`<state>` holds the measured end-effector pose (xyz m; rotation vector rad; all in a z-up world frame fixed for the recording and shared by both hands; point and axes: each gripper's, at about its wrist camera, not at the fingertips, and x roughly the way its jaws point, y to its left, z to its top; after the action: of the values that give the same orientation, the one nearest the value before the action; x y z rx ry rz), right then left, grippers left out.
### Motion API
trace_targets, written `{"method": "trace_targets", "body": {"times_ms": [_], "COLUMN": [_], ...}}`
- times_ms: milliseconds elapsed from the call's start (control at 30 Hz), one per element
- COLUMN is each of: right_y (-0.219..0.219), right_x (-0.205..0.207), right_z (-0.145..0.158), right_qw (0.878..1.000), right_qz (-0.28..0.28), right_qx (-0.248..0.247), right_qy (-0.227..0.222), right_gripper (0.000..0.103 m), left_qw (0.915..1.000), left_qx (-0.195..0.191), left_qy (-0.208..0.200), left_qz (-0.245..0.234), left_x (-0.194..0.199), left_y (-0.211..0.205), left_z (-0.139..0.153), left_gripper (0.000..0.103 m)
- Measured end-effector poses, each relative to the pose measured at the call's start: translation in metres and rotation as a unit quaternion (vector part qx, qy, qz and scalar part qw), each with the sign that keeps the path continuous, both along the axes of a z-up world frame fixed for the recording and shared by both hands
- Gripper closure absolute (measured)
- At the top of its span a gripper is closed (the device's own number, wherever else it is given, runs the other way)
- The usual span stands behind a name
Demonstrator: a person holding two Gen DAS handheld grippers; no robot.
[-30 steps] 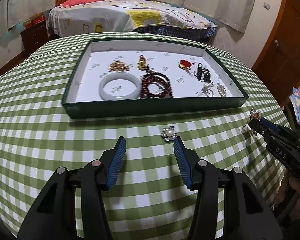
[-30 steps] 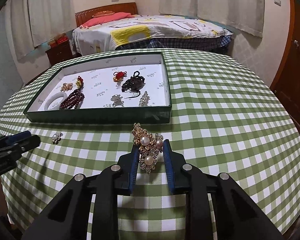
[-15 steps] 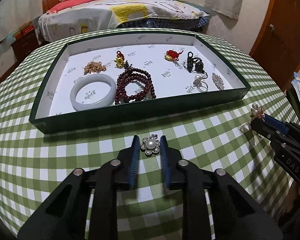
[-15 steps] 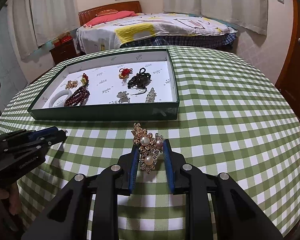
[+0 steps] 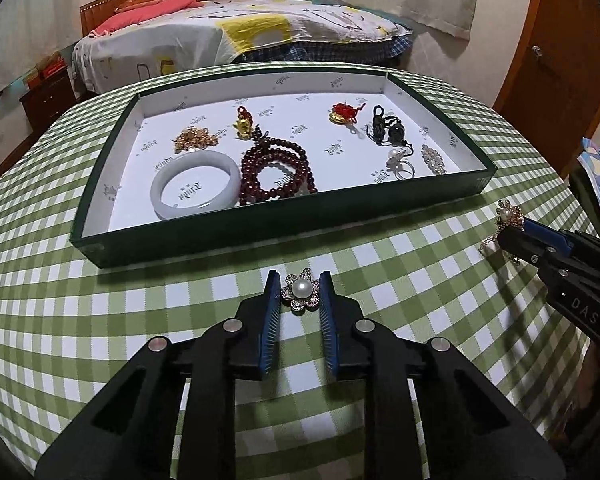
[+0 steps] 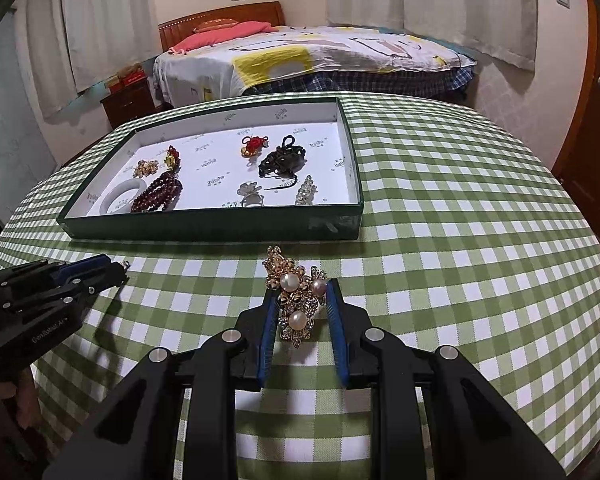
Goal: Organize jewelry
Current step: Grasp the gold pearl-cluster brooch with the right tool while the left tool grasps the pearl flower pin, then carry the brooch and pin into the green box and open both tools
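Left gripper [image 5: 300, 294] clamped on pearl flower pin [image 5: 301, 293]; right gripper [image 6: 302, 306] clenched around pearl brooch [image 6: 298, 300].
Thin edge holds — may slip short of tray [image 5: 228, 228].

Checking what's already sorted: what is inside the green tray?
In the tray: a white bangle, dark red beads, a gold chain, two red-knotted gold charms, a black cord piece, a ring and a crystal brooch. The near wall hides the front strip of floor.

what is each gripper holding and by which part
Left gripper: pearl flower brooch, pinched by its side petals. Right gripper: gold pearl brooch, pinched at its sides.
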<state>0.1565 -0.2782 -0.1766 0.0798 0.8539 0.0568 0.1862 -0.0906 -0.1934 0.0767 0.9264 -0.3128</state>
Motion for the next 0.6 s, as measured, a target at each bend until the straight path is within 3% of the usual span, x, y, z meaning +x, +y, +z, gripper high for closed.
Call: {"method": "trace_targets", "body": {"times_ms": [600], "right_y": [0.016], "right_x": [-0.011], "right_z": [0.021], "right_qw": [1.000], "right_qz": [0.018], "right_qx": [-0.007], "right_qy": [-0.024], "right_gripper": [0.078], "left_qw": [0.9996], "left_qx": [-0.008], "left_qy": [-0.024], "left_qz": [0.010], "left_x": [-0.015], "left_y": [0.013], "left_z": [0.021], "left_gripper": [0.083]}}
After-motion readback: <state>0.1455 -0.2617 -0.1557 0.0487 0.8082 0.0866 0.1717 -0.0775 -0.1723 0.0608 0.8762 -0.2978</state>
